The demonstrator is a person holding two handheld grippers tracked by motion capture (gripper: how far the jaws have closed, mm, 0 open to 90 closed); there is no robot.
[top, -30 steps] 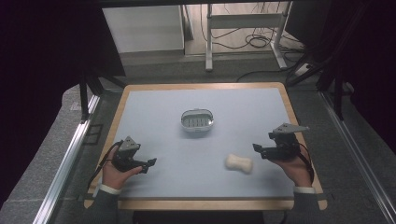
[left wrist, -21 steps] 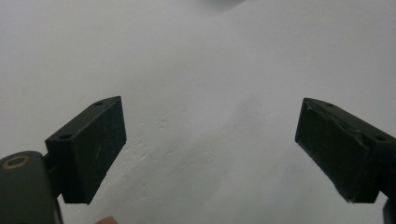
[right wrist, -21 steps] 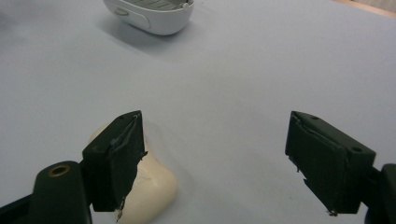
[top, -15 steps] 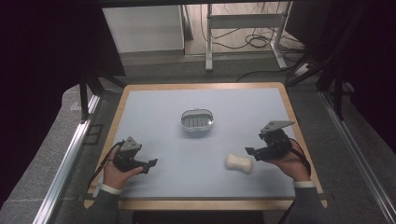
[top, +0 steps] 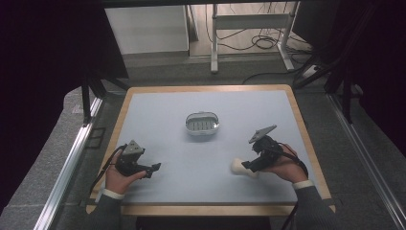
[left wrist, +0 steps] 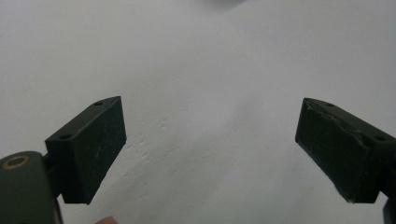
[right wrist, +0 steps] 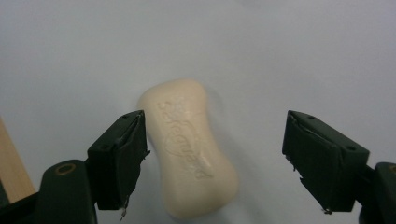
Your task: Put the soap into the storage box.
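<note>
A cream soap bar [right wrist: 191, 144] with embossed lettering lies flat on the pale blue mat; from above the soap bar [top: 238, 166] sits at the front right. My right gripper [right wrist: 215, 158] straddles it. Its jaws have just been closing and still stand open: the left pad is right beside the bar, the right pad well clear of it. In the high view the right gripper [top: 247, 166] points left at the bar. A small grey oval soap dish [top: 202, 123] stands mid-table. My left gripper [top: 154, 168] rests at the front left, and my left gripper [left wrist: 210, 140] is open over bare mat.
The mat [top: 163, 124] covers a wood-rimmed table [top: 206, 89]. Metal rails run along both sides, and desk legs and cables stand on the floor behind. In the right gripper view the wooden edge [right wrist: 11, 172] shows at lower left.
My right hand has moved left to the soap bar, so that its jaws now lie around it. The left hand, the dish and the bar have stayed put.
</note>
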